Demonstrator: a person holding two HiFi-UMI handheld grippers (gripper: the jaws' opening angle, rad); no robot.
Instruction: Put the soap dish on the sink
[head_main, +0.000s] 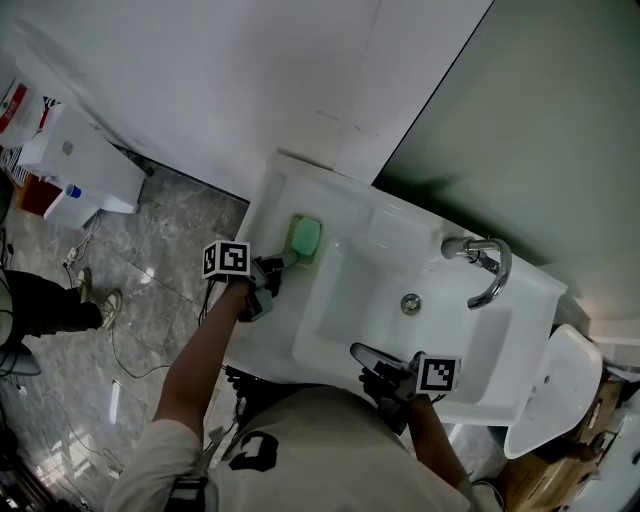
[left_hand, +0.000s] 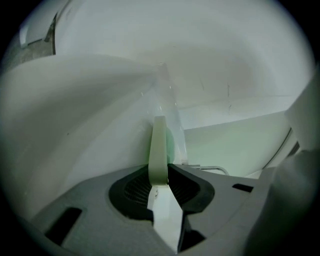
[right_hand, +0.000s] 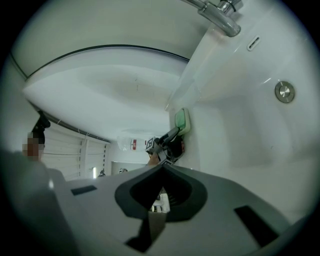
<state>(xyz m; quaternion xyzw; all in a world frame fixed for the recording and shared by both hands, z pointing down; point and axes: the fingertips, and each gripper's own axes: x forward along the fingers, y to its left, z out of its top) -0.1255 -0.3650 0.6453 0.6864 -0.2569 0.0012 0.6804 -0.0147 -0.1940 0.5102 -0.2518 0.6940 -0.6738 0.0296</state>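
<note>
Pale green rounded-rectangle soap dish (head_main: 305, 237) lay flat on left ledge of white sink (head_main: 355, 215), beside basin, toward back corner.

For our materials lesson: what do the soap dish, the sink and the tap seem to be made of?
The soap dish is pale green and matt with a thin rim, so probably plastic. The sink is white and glossy with soft highlights, likely glazed ceramic. The tap is mirror-bright silver, apparently chromed metal.
</note>
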